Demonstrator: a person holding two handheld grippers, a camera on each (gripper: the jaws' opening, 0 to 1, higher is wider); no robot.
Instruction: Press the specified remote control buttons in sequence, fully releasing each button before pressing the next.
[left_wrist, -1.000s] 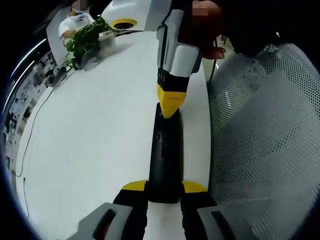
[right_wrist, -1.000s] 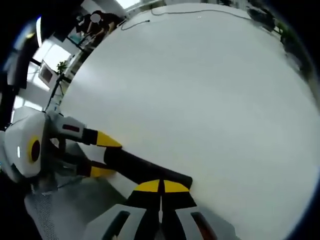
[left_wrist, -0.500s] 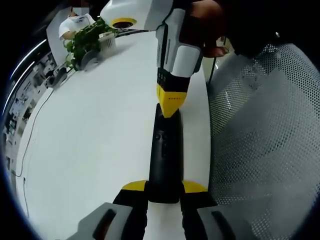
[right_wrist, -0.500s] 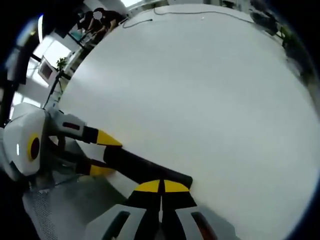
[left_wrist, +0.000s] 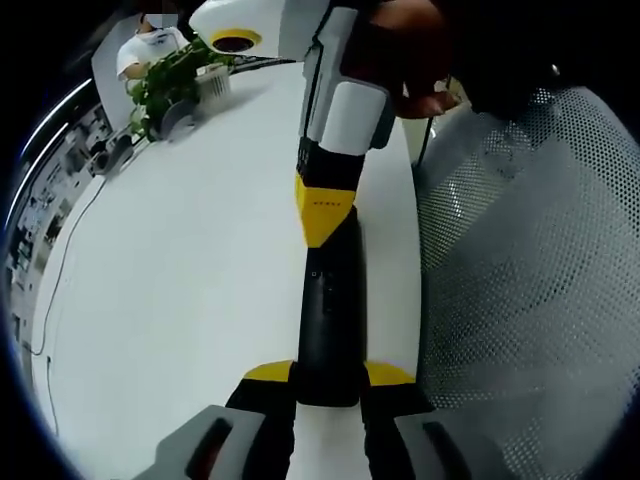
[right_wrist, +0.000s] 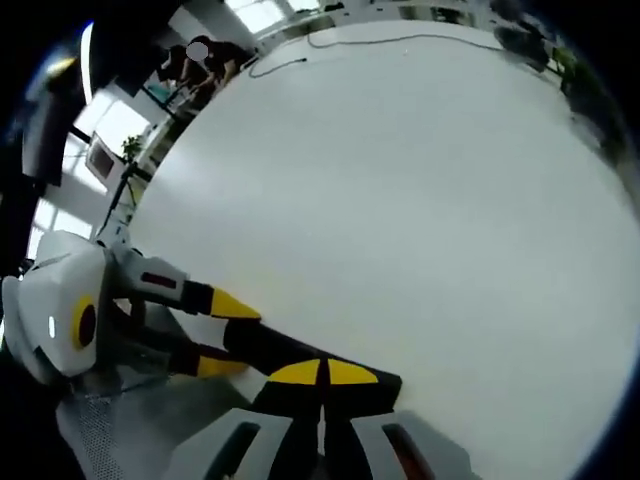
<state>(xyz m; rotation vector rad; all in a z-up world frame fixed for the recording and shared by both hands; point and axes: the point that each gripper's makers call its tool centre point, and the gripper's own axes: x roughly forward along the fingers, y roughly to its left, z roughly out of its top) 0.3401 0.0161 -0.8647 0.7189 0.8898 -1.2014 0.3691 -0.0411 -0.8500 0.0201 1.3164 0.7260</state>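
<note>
Black remote control (left_wrist: 328, 315) lying lengthwise near the right edge of the white surface (left_wrist: 190, 270), its near end clamped between the yellow-tipped jaws of the left tool (left_wrist: 329, 380). Right tool (left_wrist: 322, 212), jaws pressed together and holding nothing, now sitting slightly nearer along the remote's upper half than a second ago, tip touching or just above the button face; contact too fine to confirm. Seen from the right tool (right_wrist: 322, 374) itself, closed yellow tips resting over the far end of the remote control (right_wrist: 300, 352), left tool (right_wrist: 215, 330) gripping the opposite end from the left. Shift of the tip read as a release from one button and a move toward the next in the sequence, press likely not yet complete. Small white planter (left_wrist: 213, 82) at the far edge of the surface, holding a leafy green plant (left_wrist: 165, 82). Thin cable (right_wrist: 380, 41) trailing along the surface's far edge
</note>
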